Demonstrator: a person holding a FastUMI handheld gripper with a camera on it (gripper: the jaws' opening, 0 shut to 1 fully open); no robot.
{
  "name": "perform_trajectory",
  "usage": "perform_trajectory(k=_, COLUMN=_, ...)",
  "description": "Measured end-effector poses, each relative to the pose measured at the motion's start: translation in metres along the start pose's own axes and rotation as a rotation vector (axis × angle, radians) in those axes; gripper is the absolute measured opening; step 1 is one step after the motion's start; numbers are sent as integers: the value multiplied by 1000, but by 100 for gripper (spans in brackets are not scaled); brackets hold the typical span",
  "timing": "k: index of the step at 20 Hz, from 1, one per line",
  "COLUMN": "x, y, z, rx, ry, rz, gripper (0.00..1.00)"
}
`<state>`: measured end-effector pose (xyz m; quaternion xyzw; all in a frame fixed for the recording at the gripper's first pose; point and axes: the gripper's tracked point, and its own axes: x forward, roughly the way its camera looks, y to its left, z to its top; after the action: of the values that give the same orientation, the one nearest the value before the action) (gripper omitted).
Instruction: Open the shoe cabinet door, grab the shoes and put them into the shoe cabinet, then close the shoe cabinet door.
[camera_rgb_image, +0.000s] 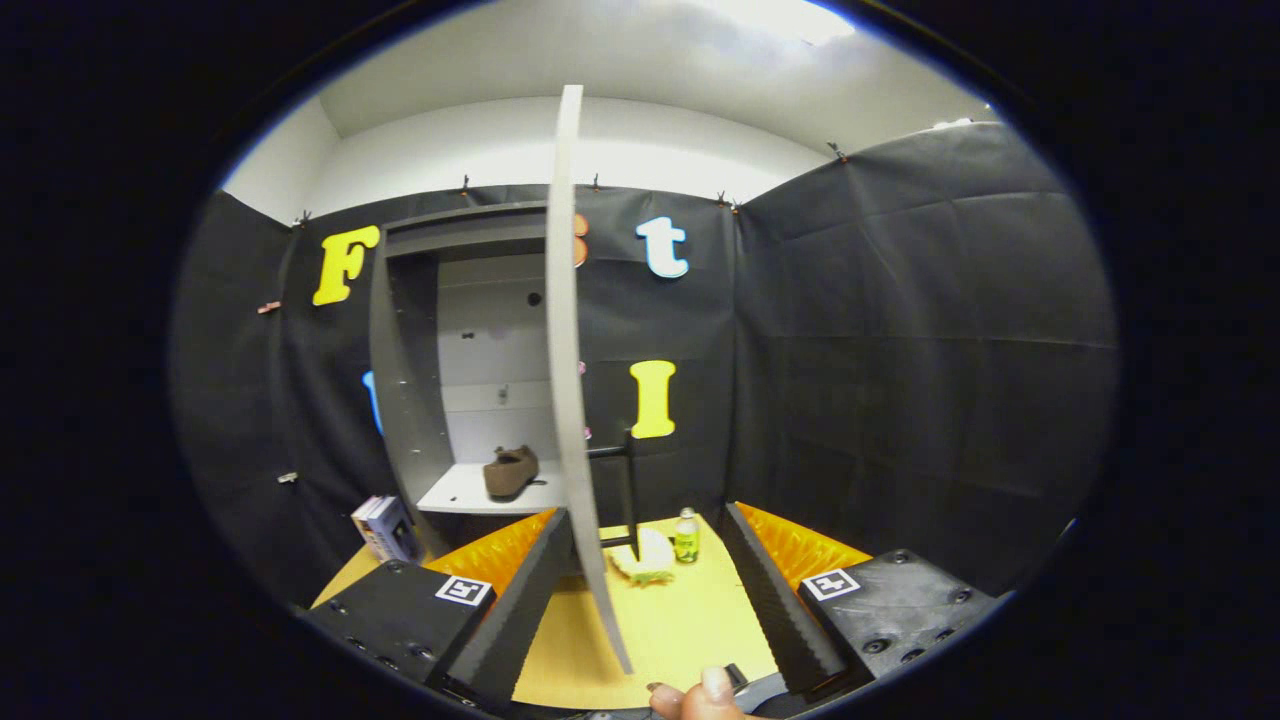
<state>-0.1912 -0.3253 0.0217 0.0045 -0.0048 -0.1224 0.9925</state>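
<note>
No label or brand can be read. The gripper (645, 590) has its fingers spread apart, with the open shoe cabinet door (570, 400) edge-on between them, touching neither. A brown shoe (510, 472) lies beyond them on the shoe cabinet (410, 400) shelf. A small bottle (686, 536) stands on the yellow table (680, 630).

My one eye: low over the table, facing the cabinet

The camera rides on me and looks forward along my two fingers (560, 590), which stand spread apart with the edge of the open cabinet door (566, 380) rising close between them. It sits low, just above the yellow tabletop (680, 620), facing the booth's back wall. The door is near; the cabinet (420, 380) interior with the brown shoe (511, 471) lies farther, beyond my left finger. Being fisheye, it also takes in the side wall and ceiling.
</note>
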Motion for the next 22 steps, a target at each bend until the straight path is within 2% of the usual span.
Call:
perform_trajectory(k=3, x=18, y=-28, z=-2, rx=7, ry=-4, rz=-55, gripper=97)
perform_trajectory(k=10, x=98, y=-59, z=-7, rx=43, ry=-17, rz=-77, gripper=97)
perform_trajectory(k=17, x=157, y=-54, z=-25, rx=71, ry=40, rz=-10, gripper=96)
perform_trajectory(k=22, x=165, y=-47, z=-25, rx=68, ry=36, rz=0, gripper=96)
